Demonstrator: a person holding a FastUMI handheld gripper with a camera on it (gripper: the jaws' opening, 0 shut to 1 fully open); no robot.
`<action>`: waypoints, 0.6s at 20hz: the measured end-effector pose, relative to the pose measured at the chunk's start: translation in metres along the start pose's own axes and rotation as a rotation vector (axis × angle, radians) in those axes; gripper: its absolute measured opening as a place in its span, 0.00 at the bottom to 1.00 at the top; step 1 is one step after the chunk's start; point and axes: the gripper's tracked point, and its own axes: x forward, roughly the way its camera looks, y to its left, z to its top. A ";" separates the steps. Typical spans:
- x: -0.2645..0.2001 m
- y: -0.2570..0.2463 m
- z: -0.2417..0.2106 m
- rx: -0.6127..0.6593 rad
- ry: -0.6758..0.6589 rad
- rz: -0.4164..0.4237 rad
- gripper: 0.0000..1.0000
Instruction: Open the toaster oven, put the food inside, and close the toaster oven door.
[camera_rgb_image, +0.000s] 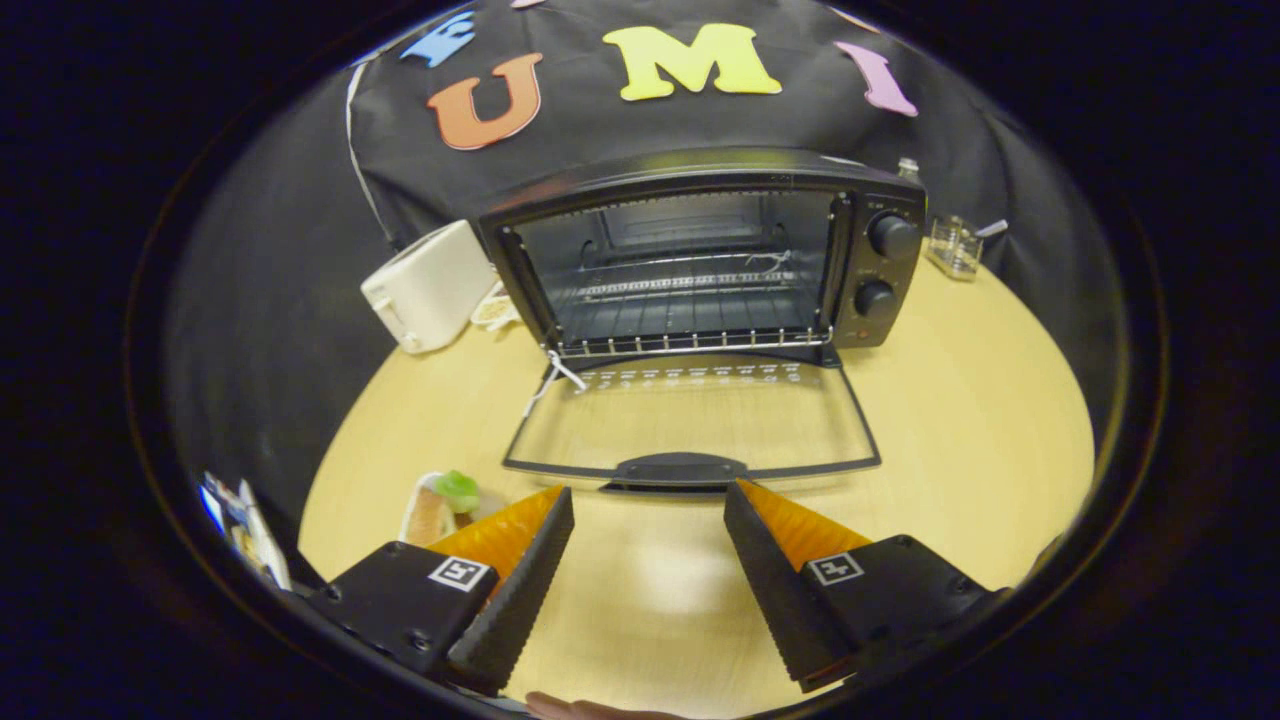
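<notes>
The food (441, 505), a pale and pink piece with a green bit on top, lies on the wooden table (960, 420) just beside and partly behind the left finger. Its long axis seems to run from the fingers toward the white toaster (428, 287), though the finger hides too much to be sure.

The gripper (648, 495) is spread wide and holds nothing, with bare table between the fingers.

Just ahead of the fingertips, the glass door (690, 420) of the toaster oven (700, 255) lies folded flat, with its handle (680, 468) nearest the gripper. The oven's mouth faces the gripper, its long axis running side to side, with the wire rack (690, 315) bare and the knobs (884, 265) on the right.

The likely risk is clipping the lowered door or handle while swinging left for the food. A poor pinch on a half-hidden, soft piece could also crush or drop it.
</notes>
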 end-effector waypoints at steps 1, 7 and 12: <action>-0.007 0.014 -0.004 0.022 0.039 0.069 0.99; -0.029 0.057 -0.024 0.031 0.168 0.273 0.97; -0.024 0.076 -0.042 0.054 0.305 0.370 0.93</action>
